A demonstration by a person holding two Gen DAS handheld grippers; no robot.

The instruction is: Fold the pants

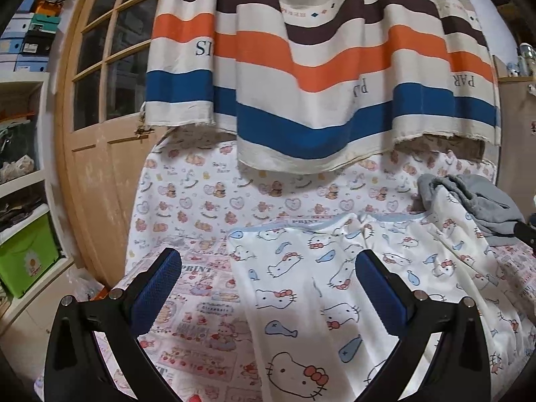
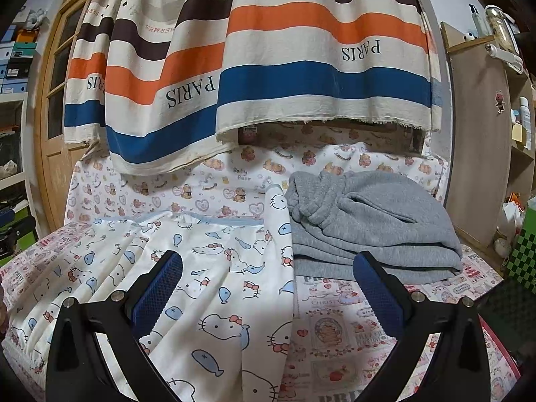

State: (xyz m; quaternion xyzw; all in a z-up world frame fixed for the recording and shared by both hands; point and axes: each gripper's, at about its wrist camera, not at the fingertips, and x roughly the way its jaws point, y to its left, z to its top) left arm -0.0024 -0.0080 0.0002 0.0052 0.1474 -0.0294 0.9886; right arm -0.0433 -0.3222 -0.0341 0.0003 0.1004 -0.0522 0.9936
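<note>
White pants with a cat-and-fish print [image 1: 335, 288] lie spread flat on a printed bedsheet [image 1: 187, 331], their light-blue waistband at the far edge. They also show in the right wrist view [image 2: 207, 288]. My left gripper [image 1: 268, 268] is open above the pants' left edge, holding nothing. My right gripper [image 2: 268, 268] is open above the pants' right edge, holding nothing. One leg end lies against a grey garment.
A folded grey sweat garment [image 2: 375, 227] lies on the bed right of the pants. A striped cloth [image 2: 254, 77] hangs over the far side. A wooden door [image 1: 97, 127] and shelves with boxes [image 1: 23, 241] stand left; a cabinet [image 2: 479, 147] stands right.
</note>
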